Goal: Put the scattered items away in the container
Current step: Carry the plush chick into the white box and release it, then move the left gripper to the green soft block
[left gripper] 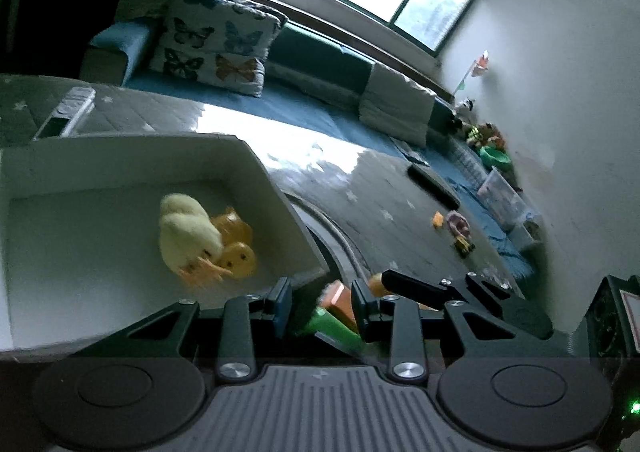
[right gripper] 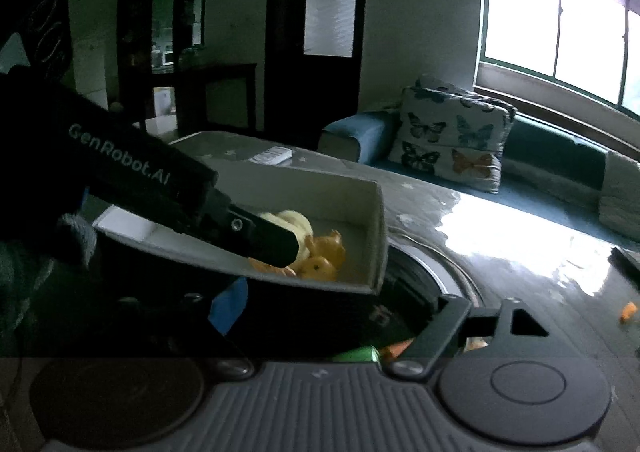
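Note:
A white box stands on the grey star mat and holds a yellow plush chick and orange toys. Just right of the box's near corner, my left gripper is shut on a green and orange toy. In the right wrist view the left gripper's black body crosses over the white box. My right gripper stands wide open with nothing between its fingers. The green and orange toy shows below it.
Further out on the mat lie a small orange block, a pink toy, a yellow toy truck and a black remote. A round grey-rimmed object sits beside the box. A sofa with a butterfly cushion lines the window wall.

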A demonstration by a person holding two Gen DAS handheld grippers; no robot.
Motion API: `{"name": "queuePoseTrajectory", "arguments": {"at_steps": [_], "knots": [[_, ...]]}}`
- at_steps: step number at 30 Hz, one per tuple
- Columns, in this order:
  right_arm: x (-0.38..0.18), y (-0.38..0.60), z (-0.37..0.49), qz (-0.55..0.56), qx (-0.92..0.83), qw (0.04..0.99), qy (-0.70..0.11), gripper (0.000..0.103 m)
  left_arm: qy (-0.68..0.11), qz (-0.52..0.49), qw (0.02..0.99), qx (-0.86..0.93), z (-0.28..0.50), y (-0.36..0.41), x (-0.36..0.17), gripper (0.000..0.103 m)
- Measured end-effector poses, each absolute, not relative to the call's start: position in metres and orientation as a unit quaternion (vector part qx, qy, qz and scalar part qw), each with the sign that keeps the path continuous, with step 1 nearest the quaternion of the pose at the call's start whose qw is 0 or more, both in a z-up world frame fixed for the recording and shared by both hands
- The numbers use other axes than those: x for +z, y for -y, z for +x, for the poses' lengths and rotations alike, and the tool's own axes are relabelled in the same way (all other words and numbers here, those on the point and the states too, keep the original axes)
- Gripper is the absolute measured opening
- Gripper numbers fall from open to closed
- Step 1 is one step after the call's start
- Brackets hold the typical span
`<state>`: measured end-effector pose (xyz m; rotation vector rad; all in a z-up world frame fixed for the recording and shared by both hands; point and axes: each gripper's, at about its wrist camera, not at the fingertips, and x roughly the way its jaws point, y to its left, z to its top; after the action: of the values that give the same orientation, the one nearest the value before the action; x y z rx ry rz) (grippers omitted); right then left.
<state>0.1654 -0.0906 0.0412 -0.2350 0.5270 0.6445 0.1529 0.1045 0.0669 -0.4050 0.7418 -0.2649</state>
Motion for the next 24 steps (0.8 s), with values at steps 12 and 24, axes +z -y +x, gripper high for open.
{"name": "queuePoseTrajectory", "arguments": {"at_steps": [12,24], "knots": [[0.009,0.127,0.151,-0.091,0.281,0.91,-0.29,0.094,-0.393,-0.196,0.888,-0.133,0.158,-0.077,0.043,0.035],[-0.016,0.127,0.163,-0.082,0.276,0.905,-0.314,0.089,-0.418,-0.216,0.874,-0.118,0.174,-0.071,0.02,0.035]]}}
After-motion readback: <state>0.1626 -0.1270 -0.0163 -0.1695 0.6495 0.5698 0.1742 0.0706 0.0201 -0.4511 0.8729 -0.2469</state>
